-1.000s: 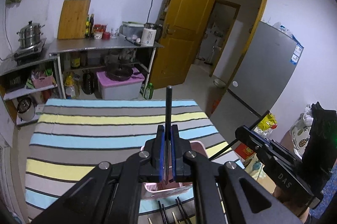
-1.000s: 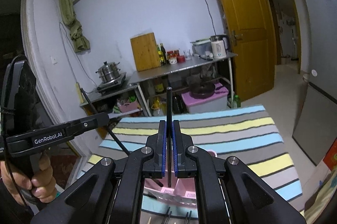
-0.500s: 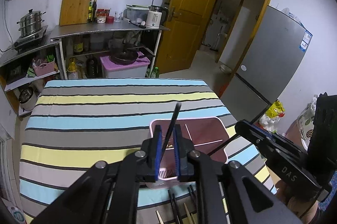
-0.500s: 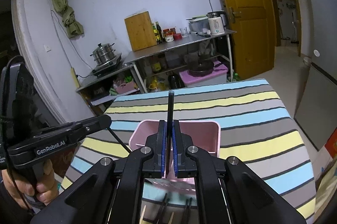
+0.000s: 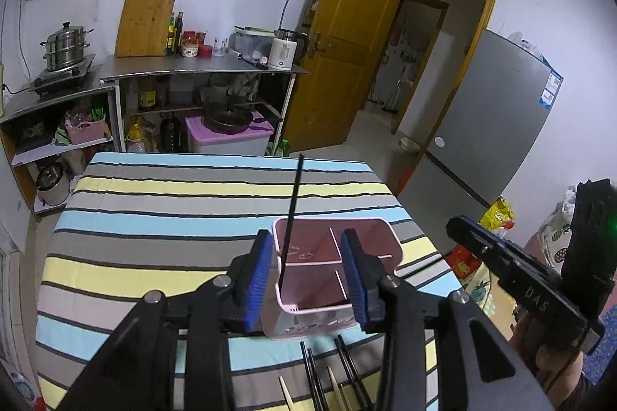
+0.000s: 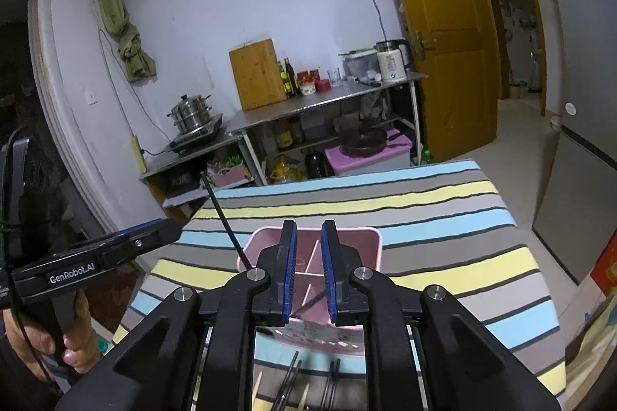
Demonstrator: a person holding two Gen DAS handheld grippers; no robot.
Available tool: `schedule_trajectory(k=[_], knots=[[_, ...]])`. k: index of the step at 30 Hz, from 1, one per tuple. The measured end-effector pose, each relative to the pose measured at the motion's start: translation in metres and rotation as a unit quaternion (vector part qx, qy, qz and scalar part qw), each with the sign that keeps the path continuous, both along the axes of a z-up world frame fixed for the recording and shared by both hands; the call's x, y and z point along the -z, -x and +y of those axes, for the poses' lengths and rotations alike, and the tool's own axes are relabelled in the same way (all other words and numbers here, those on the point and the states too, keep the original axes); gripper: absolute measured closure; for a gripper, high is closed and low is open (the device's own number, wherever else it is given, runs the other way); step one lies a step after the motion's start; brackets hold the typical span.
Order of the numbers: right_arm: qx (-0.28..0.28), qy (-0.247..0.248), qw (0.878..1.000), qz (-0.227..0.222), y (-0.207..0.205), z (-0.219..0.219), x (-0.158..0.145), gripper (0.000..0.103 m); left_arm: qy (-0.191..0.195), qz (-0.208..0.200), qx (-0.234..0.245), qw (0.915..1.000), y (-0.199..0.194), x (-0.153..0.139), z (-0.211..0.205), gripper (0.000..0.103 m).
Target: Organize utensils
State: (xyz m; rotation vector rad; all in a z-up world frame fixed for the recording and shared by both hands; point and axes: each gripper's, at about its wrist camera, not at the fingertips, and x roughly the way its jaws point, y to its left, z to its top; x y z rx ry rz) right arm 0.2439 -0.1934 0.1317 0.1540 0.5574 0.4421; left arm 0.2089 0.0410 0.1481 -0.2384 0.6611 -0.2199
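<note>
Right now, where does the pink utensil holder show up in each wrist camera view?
Left wrist: pink utensil holder low centre, between the open blue pads.
Right wrist: pink utensil holder low centre, partly hidden behind the pads.
Shared landmark: wooden cutting board against the back wall.

A home kitchen: a steel steamer pot (image 5: 66,45) on a hob, a wooden cutting board (image 5: 145,21) against the wall, sauce bottles (image 5: 175,32), a kettle (image 5: 284,51), a fridge (image 5: 489,125), and a striped-cloth surface (image 5: 162,218)
</note>
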Motion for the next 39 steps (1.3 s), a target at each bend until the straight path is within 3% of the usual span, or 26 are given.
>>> schedule_trajectory(k=[10,22,33,39], knots=[[0.006,-0.008,1.0,0.001,0.046,-0.029,0.012,0.09,0.004,-0.006,0.006,1.0,0.046,0.013,-0.002,0.064],[-0.015,0.007,0.998,0.057,0.088,-0.034,0.069,0.09,0.009,0.062,0.016,0.9979,0.092,0.086,-0.014,0.064],[-0.029,0.016,0.994,0.106,0.09,-0.021,0.106,0.09,0.007,0.129,0.013,0.9915,0.09,0.141,-0.024,0.065],[-0.036,0.022,0.992,0.122,0.086,-0.017,0.12,0.09,0.005,0.159,0.01,0.9872,0.075,0.164,-0.03,0.07]])
